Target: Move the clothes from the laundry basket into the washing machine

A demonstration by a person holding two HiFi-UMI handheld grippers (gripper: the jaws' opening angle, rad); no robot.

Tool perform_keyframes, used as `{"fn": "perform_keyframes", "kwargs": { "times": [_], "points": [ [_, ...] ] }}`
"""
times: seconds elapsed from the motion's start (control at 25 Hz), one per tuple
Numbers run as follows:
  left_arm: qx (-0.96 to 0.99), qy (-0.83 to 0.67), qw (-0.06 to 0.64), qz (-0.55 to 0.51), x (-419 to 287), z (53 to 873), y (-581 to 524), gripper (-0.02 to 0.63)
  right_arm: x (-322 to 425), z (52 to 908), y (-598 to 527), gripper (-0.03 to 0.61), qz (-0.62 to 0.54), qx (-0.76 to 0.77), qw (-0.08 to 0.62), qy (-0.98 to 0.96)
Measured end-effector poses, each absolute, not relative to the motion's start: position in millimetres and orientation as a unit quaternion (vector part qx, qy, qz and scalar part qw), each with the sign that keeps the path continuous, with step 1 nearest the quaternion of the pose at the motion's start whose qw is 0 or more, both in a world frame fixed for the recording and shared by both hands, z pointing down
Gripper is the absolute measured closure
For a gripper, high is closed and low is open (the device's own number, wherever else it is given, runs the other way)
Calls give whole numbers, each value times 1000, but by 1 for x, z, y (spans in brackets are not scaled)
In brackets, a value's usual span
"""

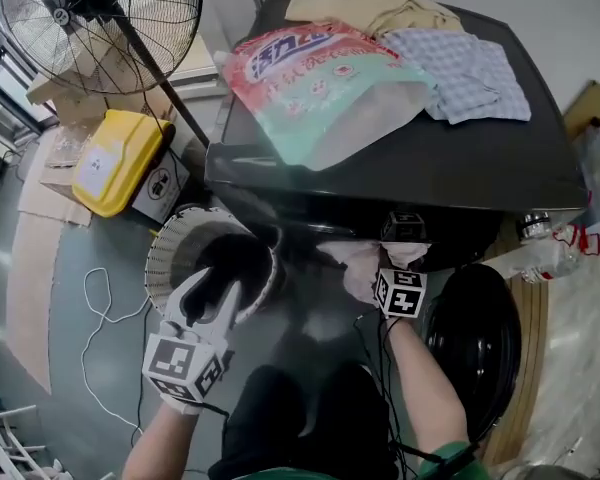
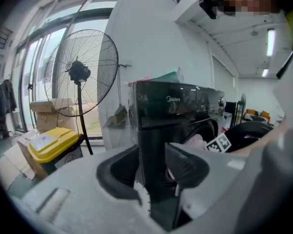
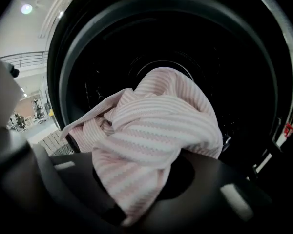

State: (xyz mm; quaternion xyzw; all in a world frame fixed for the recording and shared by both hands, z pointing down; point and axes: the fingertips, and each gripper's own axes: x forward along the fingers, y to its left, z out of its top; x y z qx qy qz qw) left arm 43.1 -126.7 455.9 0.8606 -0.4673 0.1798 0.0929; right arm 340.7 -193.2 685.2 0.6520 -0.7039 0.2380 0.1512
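The job is part way through. The right gripper (image 3: 136, 199) is shut tight on a pink striped cloth (image 3: 156, 140). It holds the cloth right at the round mouth of the washing machine (image 1: 430, 168), whose door (image 1: 475, 343) hangs open at the right. The cloth is not yet let go, so it has to be pushed in and dropped. Behind it the drum (image 3: 151, 48) looks dark, and no other clothes show in there.

The left gripper (image 1: 215, 293) has its jaws wide apart with nothing between them. It hangs just over the white laundry basket (image 1: 165, 243) on the floor beside the machine. The inside of the basket is dark, so it is hard to tell how many clothes are left. The left gripper looks ready to pick up the next one.

The pink cloth is soft and bunched up, with pale white stripes. One fold hangs down between the jaws, and a loose end sticks out to the left. It may flop or catch on the rim on the way in.
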Motion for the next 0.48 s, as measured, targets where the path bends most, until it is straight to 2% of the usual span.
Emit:
{"fn": "perform_keyframes", "kwargs": {
  "times": [0.12,0.2,0.24,0.28,0.48],
  "points": [
    [858,-474,87,181,39,468,-131,448,344,709,-223,474,201,654,193,-703],
    [854,-479,87,182,34,475,-133,448,343,743,-230,368,226,634,241,-699],
    [853,-481,88,183,32,478,-133,448,343,755,-230,300,245,624,254,-697],
    [851,-483,89,185,30,480,-133,448,344,760,-229,260,257,620,258,-696],
    [850,-484,93,186,35,474,-134,448,354,745,-216,229,264,629,241,-691]
  ]
}}
